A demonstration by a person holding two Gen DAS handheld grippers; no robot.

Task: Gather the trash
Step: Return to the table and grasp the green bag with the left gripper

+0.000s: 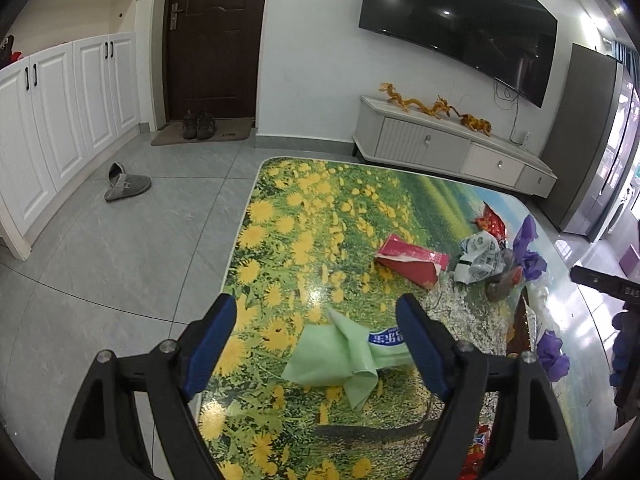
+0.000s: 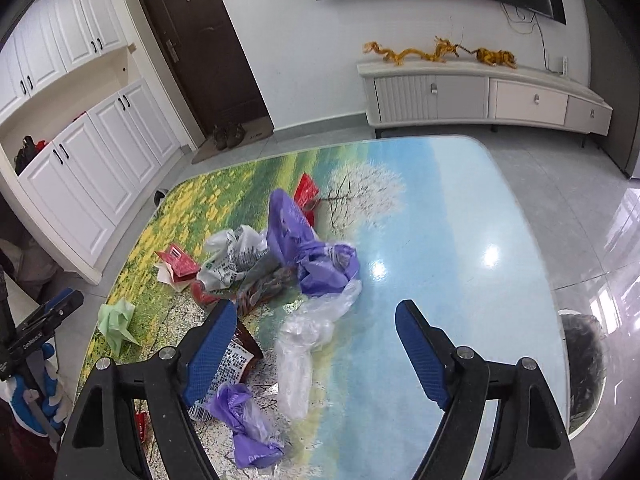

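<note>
a grey tiled floor (image 1: pixel 120 248) runs under white walls, with a row of white panelled cabinets (image 1: pixel 68 120) along the left side, a dark brown entry door (image 1: pixel 216 36) beside them and a large black wall-mounted television (image 1: pixel 460 24) over a long pale low media cabinet (image 1: pixel 440 148) that carries golden dragon ornaments (image 1: pixel 424 106). nearest the cameras stands a glossy rounded table with a printed landscape of yellow flowers, a white tree and blue sky (image 2: pixel 460 220); ceiling lights glare on its top. a brown doormat (image 1: pixel 204 134) lies before the door with a pair of dark shoes (image 1: pixel 199 124) on it, and a grey slipper (image 1: pixel 126 186) lies on the tiles near the cabinets. the trash is scattered over the table: a crumpled purple plastic bag (image 2: pixel 308 248) in the middle of the heap, a clear plastic bag (image 2: pixel 304 344) just beside it toward the camera, a white printed bag (image 2: pixel 228 260) and a torn red paper packet (image 2: pixel 178 260) to its left, a small purple wrapper (image 2: pixel 244 428) and a dark brown printed wrapper (image 2: pixel 240 354) near the table's close edge. a crumpled light green plastic bag (image 1: pixel 340 356) lies apart from the heap. the left gripper (image 1: pixel 316 344) hangs over this green bag with its blue-padded jaws spread wide, the bag between them but not pinched. the right gripper (image 2: pixel 316 350) is likewise wide open above the clear bag, holding nothing.
</note>
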